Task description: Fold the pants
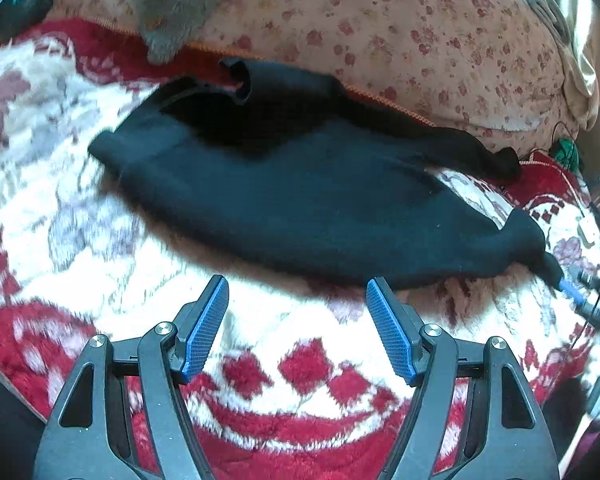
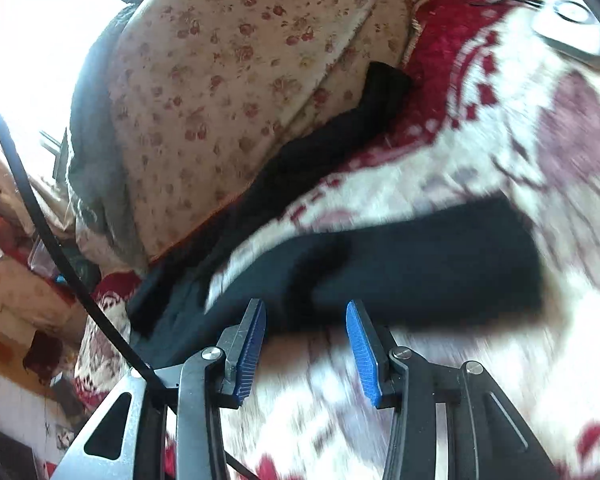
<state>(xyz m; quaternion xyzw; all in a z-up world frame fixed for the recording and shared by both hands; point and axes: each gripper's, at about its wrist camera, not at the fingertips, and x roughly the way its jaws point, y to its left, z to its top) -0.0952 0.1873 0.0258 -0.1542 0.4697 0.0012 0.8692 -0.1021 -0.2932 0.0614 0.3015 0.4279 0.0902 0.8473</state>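
Hovering open, both claws near black pants.

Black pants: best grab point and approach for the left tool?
Probably the near long edge of the black pants, directly ahead of the open left tool. Come in low from the near side across the red-and-white blanket; the cloth lies flat, so one finger must slide under the hem and pinch. The far leg lies against the floral cushion, harder to reach.

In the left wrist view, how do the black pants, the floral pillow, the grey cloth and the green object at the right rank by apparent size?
1. Floral pillow, though the picture edge cuts it
2. Black pants, close behind
3. Grey cloth, cut off at the top
4. Green object
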